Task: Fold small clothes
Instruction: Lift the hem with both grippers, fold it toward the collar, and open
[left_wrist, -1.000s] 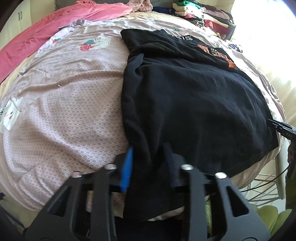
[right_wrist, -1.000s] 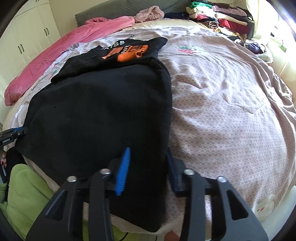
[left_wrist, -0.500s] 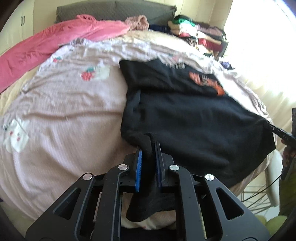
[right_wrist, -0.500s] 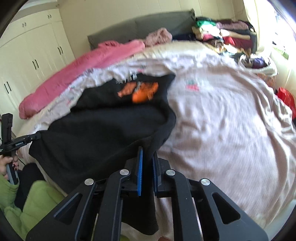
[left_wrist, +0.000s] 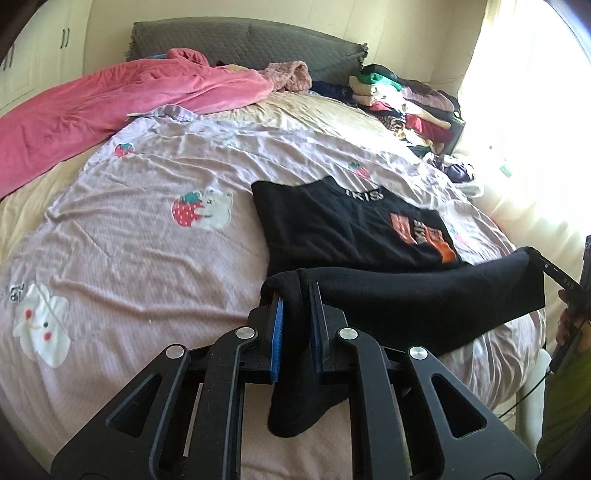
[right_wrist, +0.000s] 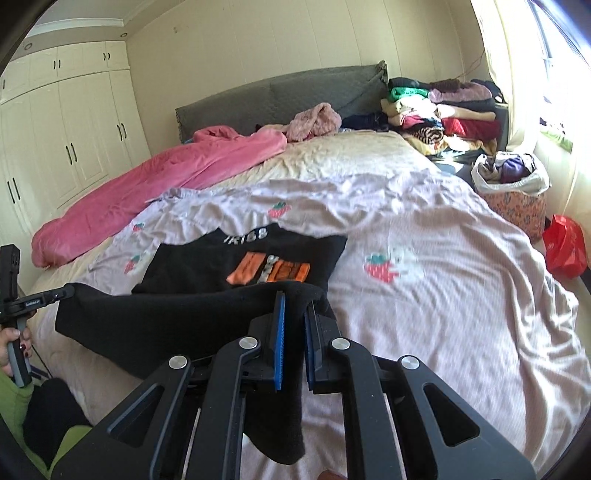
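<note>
Left wrist view: the left gripper is seen with its fingers pinched on one corner of the shirt's lifted hem, a tail of black cloth hanging below the pads. The hem is held stretched in the air above the quilt; its other corner is clamped by the right gripper at the right edge. The shirt's printed end is shown lying flat on the quilt, beyond the hem. A pink blanket and a clothes pile are seen at the quilt's far side. Right wrist view: the right gripper is shown closed on the shirt's near corner, cloth pinched between its fingers. The hem is seen running left to the left gripper, closed on the opposite corner. A red bag is seen right of the quilt.
</note>
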